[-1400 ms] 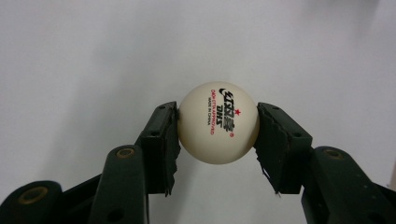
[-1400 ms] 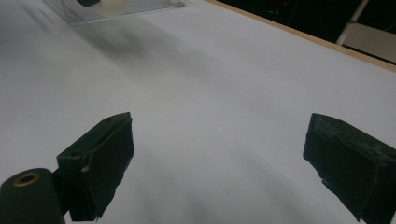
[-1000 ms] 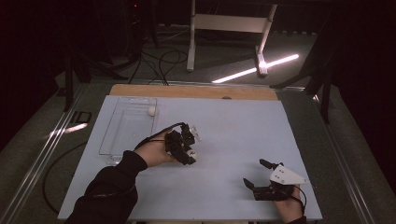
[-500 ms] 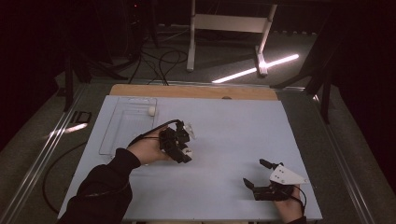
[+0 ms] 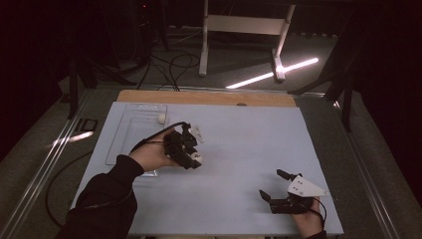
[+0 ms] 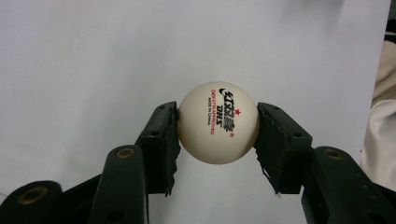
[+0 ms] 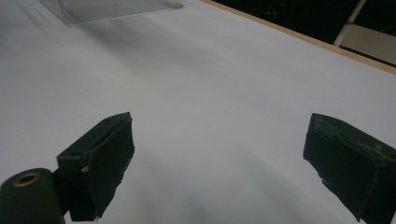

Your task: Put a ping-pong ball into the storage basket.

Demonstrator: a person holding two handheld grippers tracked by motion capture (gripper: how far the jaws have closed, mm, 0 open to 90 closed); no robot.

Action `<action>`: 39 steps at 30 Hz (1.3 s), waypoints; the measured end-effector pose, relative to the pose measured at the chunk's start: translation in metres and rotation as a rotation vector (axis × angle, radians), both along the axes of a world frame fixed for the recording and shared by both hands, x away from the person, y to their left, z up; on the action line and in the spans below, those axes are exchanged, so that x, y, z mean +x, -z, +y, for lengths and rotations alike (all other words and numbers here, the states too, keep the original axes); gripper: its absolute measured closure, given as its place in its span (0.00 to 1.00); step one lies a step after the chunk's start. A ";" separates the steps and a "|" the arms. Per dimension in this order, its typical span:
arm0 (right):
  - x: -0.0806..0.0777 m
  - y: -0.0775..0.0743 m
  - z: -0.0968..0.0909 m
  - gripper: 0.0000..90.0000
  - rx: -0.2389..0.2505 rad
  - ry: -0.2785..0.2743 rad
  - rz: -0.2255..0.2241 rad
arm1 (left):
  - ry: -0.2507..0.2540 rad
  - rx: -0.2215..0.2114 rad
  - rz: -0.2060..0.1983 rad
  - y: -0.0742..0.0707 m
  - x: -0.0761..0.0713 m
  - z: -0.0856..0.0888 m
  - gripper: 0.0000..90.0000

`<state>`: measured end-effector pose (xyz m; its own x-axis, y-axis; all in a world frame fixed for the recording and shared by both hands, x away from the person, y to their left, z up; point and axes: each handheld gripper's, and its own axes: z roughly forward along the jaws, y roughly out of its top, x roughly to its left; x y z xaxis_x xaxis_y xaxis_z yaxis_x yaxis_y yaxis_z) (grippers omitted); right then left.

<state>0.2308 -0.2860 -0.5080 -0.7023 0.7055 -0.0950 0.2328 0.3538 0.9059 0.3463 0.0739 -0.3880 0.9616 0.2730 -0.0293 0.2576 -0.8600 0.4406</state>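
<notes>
A: What's the biggest thing here?

B: The table (image 5: pixel 239 149), a pale blue-grey sheet over a wooden board whose far edge shows as a tan strip. It runs from the near edge of the high view almost to the dark floor beyond.

A: And on it?

B: At the far left lies a clear tray (image 5: pixel 130 139), flat and see-through, with a small white ball (image 5: pixel 161 118) resting near its far right corner. The right claw's view catches the same tray (image 7: pixel 107 9) at its top edge.

A: Where is the person?

B: A dark sleeve (image 5: pixel 107 199) comes in from the near left. That hand carries the left claw (image 5: pixel 191 149), raised just right of the tray, near the middle of the table.

A: Is it holding something?

B: Yes. In its own view the left claw (image 6: pixel 218 123) pinches a table-tennis ball (image 6: pixel 218 122), white with red and black print and a red star. Both pads press on its sides, and the ball hangs above the bare sheet. From above the table-tennis ball (image 5: pixel 197 157) shows as a pale spot at the claw's tip.

A: The other one?

B: The right claw (image 5: pixel 274 185) sits low at the near right, with a grey three-cornered plate on top. Its jaws are spread wide with bare table between them (image 7: pixel 219 154).
</notes>
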 end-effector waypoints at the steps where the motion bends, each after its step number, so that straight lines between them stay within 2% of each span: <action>1: 0.000 0.000 0.000 0.09 0.000 0.000 0.001 | 0.002 -0.001 -0.004 -0.001 0.000 0.001 0.58; 13: 0.000 0.000 0.000 0.09 0.000 -0.002 0.001 | -0.026 -0.012 -0.019 -0.012 0.002 0.013 0.58; 39: 0.000 0.001 0.001 0.09 -0.003 -0.001 0.007 | -0.108 -0.053 -0.052 -0.033 0.005 0.056 0.58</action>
